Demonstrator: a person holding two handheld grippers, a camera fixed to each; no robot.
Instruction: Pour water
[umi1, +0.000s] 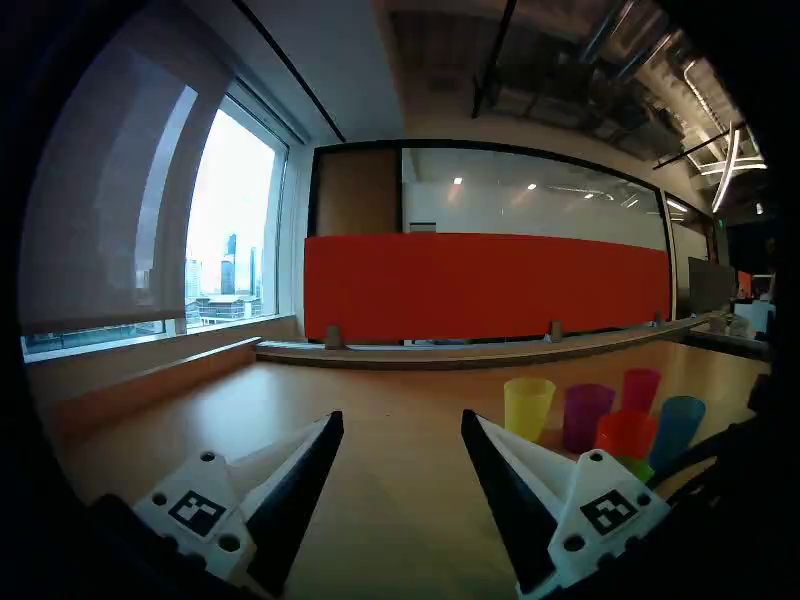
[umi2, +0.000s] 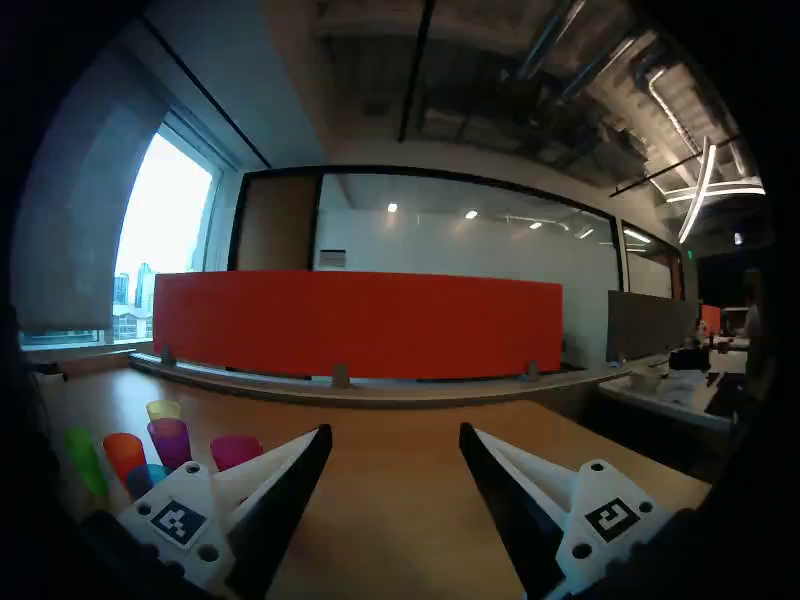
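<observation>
1. Jaws first: on our left gripper (umi1: 400, 428) they stand wide apart, released, with nothing between them. We see bare wooden table (umi1: 400, 520) in the gap.
2. Over to our right gripper (umi2: 393, 432), where the jaws are also spread open and grasp nothing, with the tabletop showing between them.
3. Now the cups, from the left gripper view. They stand bunched on the table, off to the right of the right-hand jaw and a little beyond its tip.
4. We pick out the yellow cup (umi1: 527, 407) nearest that jaw, then the purple cup (umi1: 585, 415) and the pink cup (umi1: 640, 390) farther back.
5. The orange cup (umi1: 625, 435) sits in front of those two, the blue cup (umi1: 678, 428) is just beside it, and a sliver of the green cup (umi1: 635, 467) peeks out below.
6. From the right gripper view, the same cluster lies left of the left-hand jaw. That finger partly covers the pink and blue ones.
7. All the cups stand upright. We cannot tell whether any of them holds water.
8. Straight ahead past both sets of jaws, a red partition (umi1: 485, 285) lines the table's far edge. A bright window (umi1: 230, 250) sits well off to the left.
</observation>
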